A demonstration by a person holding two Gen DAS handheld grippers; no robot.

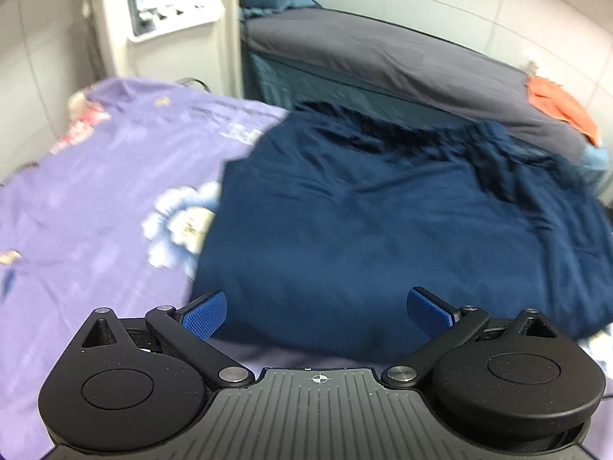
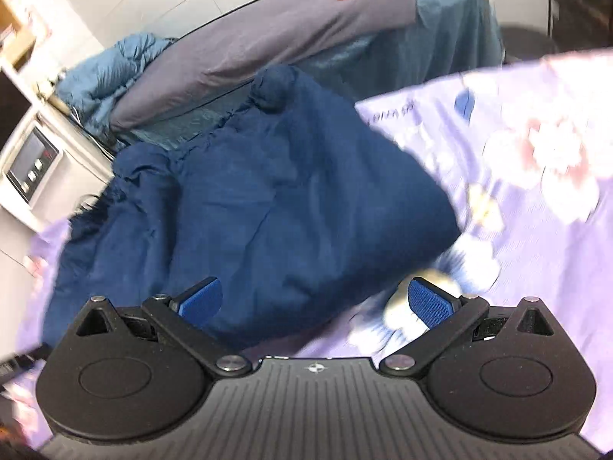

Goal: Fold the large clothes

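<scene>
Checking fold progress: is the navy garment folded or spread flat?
Partly folded, not neat. The navy garment lies in a bulky heap on the purple floral sheet, its far edge bunched and wrinkled. Both grippers are open, holding nothing.

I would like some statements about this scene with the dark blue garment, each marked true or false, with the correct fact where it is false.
1. Both grippers are open and hold nothing. True: the left gripper and the right gripper have their jaws spread wide.
2. The dark blue garment lies on a purple flowered sheet. True.
3. The garment is red. False: it is dark blue.
4. An orange cloth lies on the grey-covered bed behind. True.
5. The left gripper is clamped on the garment's edge. False: its blue pads are apart, with no cloth pinched between them.
</scene>
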